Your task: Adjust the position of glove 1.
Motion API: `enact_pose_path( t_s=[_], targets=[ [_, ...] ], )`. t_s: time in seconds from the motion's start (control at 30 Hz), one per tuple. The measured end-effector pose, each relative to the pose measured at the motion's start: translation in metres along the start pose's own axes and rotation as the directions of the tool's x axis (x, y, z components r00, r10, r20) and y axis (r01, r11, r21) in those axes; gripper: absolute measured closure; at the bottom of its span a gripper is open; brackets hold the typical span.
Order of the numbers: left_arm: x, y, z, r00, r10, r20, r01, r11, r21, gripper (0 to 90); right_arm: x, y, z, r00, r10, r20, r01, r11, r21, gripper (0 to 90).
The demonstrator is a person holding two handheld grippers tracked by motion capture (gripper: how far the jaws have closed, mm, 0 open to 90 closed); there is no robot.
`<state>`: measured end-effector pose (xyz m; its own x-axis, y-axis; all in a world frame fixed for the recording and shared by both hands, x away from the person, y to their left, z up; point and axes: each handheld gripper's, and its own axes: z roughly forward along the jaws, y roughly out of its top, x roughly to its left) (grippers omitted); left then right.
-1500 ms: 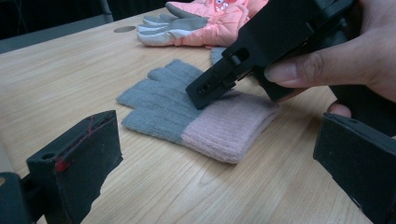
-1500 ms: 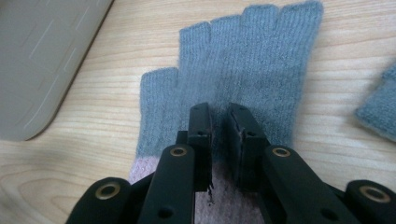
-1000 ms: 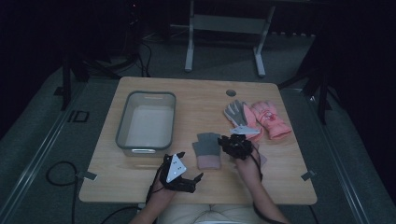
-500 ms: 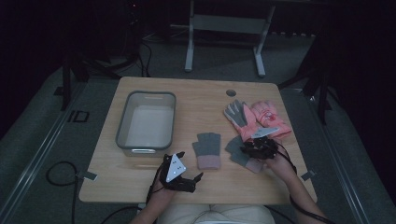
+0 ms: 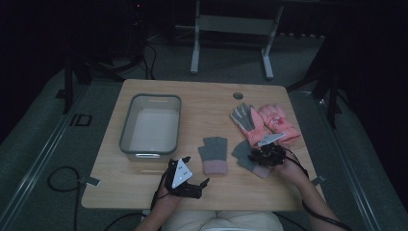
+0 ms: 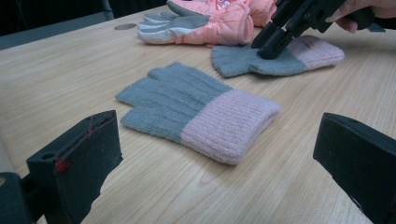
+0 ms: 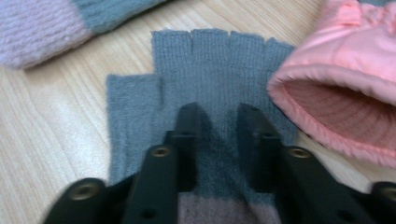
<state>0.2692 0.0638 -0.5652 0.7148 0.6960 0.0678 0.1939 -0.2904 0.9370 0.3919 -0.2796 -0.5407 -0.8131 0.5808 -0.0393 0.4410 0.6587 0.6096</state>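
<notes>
Two grey knit gloves with pink cuffs lie flat near the table's front. One grey glove (image 5: 213,153) (image 6: 196,107) lies just ahead of my left gripper (image 5: 196,171) (image 6: 215,120), whose jaws stand wide open and hold nothing. On the other grey glove (image 5: 243,155) (image 7: 219,60) (image 6: 243,63) my right gripper (image 5: 253,157) (image 7: 219,112) presses its tips into the palm. Its jaws have just been closing, and they now stand narrow with glove fabric pinched between them. A pair of pink ski gloves (image 5: 263,122) (image 7: 345,93) (image 6: 210,23) lies right beside it.
A grey plastic bin (image 5: 126,129) stands at the left of the wooden table (image 5: 202,101), with nothing in it. A round cable hole (image 5: 238,95) sits near the far edge. Dark floor, cables and a metal frame surround the table.
My right gripper has moved right and a little down, taking the second grey glove from beside the first over to the pink gloves. The left gripper has stayed put.
</notes>
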Motion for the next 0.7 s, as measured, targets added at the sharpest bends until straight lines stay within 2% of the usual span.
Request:
enact_pose_path(
  t_s=[0.1,0.2,0.27,0.37,0.43,0.5,0.57,0.67,0.7],
  targets=[
    [0.0,0.0,0.0,1.0,0.001,0.0,-0.001,1.0,0.0,0.5,0.004,0.002,0.0,0.9998,-0.013,0.015,0.013,1.0,0.01,79.5],
    [0.0,0.0,0.0,1.0,0.0,0.001,0.0,1.0,0.002,0.5,0.008,0.002,0.0,0.9997,0.019,0.016,-0.019,1.0,0.014,81.7],
    [0.0,0.0,0.0,1.0,-0.001,0.001,0.001,1.0,0.002,0.4,0.012,0.003,-0.003,0.9995,0.032,-0.002,-0.032,0.999,0.008,84.7],
    [0.0,0.0,0.0,1.0,0.001,0.001,-0.001,1.0,0.002,0.4,0.024,0.005,-0.012,0.9985,0.055,-0.001,-0.055,0.998,-0.004,85.2],
    [0.0,0.0,0.0,1.0,0.003,0.001,-0.003,1.0,0.001,0.5,0.031,0.009,-0.025,0.9955,0.094,0.012,-0.093,0.995,-0.046,85.3],
    [0.0,0.0,0.0,1.0,0.003,-0.002,-0.003,1.0,-0.001,0.5,0.037,0.012,-0.043,0.9879,0.152,0.029,-0.149,0.984,-0.099,85.2],
    [-0.001,0.0,0.0,1.0,0.004,-0.002,-0.004,1.0,-0.002,0.5,0.046,0.014,-0.06,0.9753,0.212,0.063,-0.201,0.969,-0.144,85.2],
    [0.0,0.0,0.0,1.0,0.003,-0.001,-0.003,1.0,-0.001,0.5,0.057,0.015,-0.085,0.9393,0.322,0.119,-0.291,0.931,-0.222,85.1],
    [0.0,0.0,0.0,1.0,-0.001,0.001,0.001,1.0,-0.004,0.5,0.061,0.015,-0.091,0.9284,0.345,0.138,-0.306,0.92,-0.246,85.1]
  ],
)
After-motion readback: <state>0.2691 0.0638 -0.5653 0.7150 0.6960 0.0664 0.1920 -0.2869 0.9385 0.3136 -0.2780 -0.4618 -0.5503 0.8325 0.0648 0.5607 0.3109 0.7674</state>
